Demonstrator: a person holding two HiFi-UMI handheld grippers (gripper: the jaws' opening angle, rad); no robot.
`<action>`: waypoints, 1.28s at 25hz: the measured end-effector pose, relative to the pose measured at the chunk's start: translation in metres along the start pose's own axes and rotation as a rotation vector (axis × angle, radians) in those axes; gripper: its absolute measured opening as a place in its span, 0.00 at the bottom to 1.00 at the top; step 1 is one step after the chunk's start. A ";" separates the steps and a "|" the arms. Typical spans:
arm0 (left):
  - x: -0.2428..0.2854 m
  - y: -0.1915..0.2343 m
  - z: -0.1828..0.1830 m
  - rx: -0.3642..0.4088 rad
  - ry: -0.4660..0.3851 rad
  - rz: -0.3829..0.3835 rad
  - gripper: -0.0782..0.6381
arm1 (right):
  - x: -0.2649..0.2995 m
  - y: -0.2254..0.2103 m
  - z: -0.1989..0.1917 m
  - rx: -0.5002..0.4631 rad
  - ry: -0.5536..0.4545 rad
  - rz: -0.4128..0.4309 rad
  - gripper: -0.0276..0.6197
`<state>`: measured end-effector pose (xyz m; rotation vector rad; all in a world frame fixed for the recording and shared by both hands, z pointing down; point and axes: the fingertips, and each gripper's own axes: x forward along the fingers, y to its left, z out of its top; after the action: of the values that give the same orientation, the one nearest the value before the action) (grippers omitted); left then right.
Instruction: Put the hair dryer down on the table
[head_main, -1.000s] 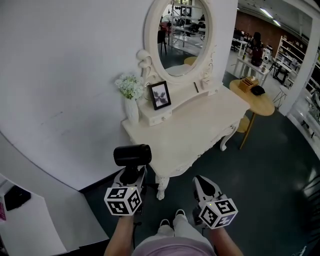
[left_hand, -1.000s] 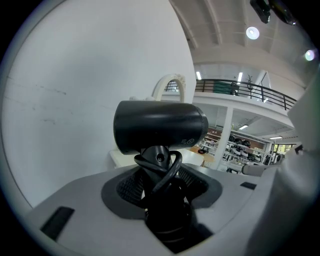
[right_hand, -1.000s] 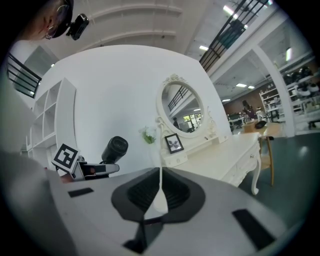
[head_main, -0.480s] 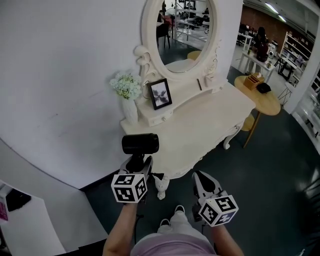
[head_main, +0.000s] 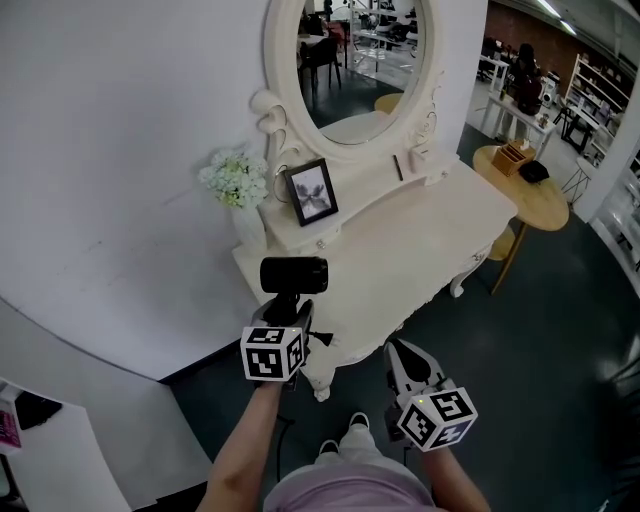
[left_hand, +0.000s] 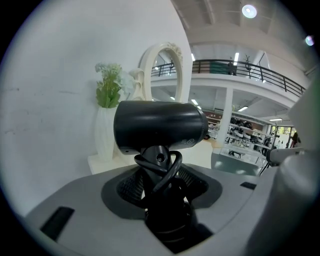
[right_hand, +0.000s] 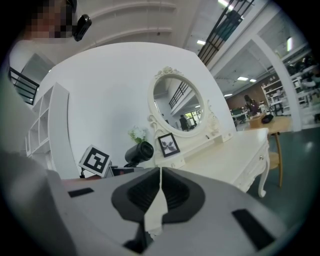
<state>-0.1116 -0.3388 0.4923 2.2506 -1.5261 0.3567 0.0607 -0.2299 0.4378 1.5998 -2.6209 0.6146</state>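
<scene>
Black hair dryer (head_main: 293, 275): one, centre-left of the head view, held upright off the cream dressing table (head_main: 420, 250), at its left end. Grippers: two. The left gripper (head_main: 289, 315) is clamped on the dryer's cord-wrapped handle; the right gripper (head_main: 404, 362) has its jaws pressed together, empty. One oval mirror (head_main: 360, 60), its top cut off; one framed picture (head_main: 309, 192); one flower vase (head_main: 235, 185). The handle's lower end is hidden between the jaws.

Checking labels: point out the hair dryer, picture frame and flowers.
hair dryer (head_main: 293, 275), head view, on its black barrel.
picture frame (head_main: 311, 192), head view, on its photo.
flowers (head_main: 232, 180), head view, on the blooms.
</scene>
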 end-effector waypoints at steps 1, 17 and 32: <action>0.007 0.000 -0.001 0.006 0.013 0.001 0.40 | 0.002 -0.003 0.000 0.000 0.004 0.001 0.05; 0.090 0.014 -0.046 0.052 0.226 0.032 0.40 | 0.025 -0.033 0.007 0.011 0.023 -0.008 0.04; 0.123 0.016 -0.067 0.044 0.405 0.049 0.40 | 0.028 -0.042 0.008 0.019 0.030 -0.014 0.04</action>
<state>-0.0802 -0.4151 0.6065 2.0164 -1.3675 0.8120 0.0851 -0.2739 0.4499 1.5990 -2.5886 0.6602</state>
